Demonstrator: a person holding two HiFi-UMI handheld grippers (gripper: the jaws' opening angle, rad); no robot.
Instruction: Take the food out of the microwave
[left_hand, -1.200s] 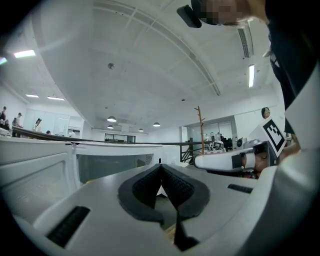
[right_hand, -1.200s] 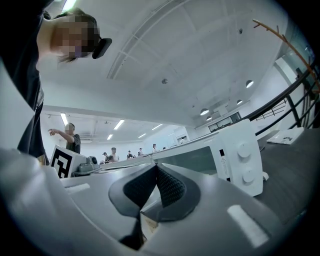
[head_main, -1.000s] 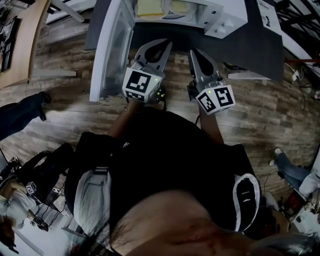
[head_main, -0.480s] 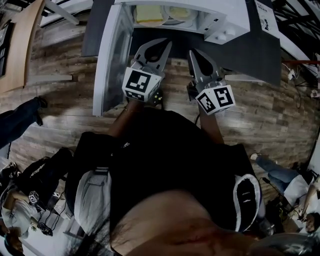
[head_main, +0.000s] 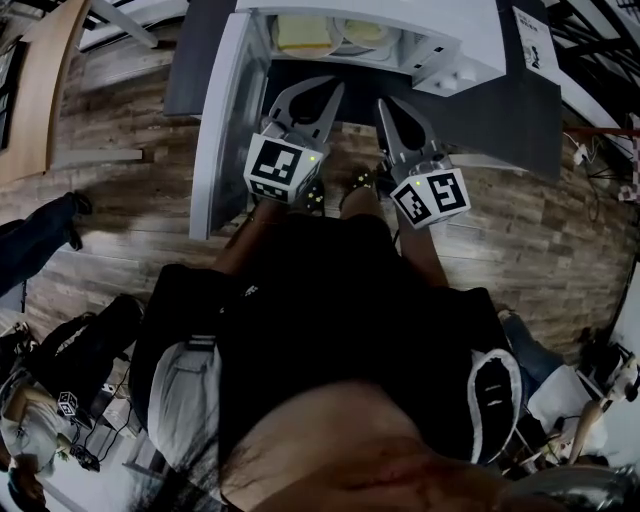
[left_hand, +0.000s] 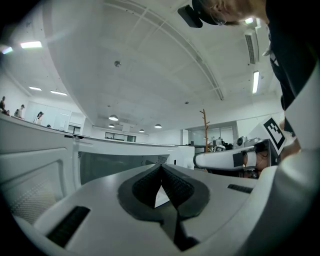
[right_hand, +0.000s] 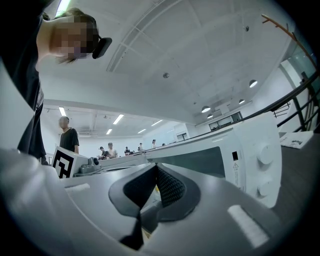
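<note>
L gripper (head_main: 322, 98): I'm holding it level, just in front of the microwave (head_main: 470, 40); jaws are pressing fully together w/ nothing btwn them
R gripper (head_main: 390, 112): I'm holding it level too, just in front of the microwave, beside the L one; jaws are meeting flush, gripping nothing
Door (head_main: 225, 110): hanging wide open at the microwave's left side; L gripper is hovering near its inner face
Food (head_main: 303, 33): pale yellow slab sitting inside the microwave, left part of cavity; round dish (head_main: 362, 32) is lying just beside it; neither gripper is touching them
Table (head_main: 540, 110): dark top, carrying the microwave
</note>
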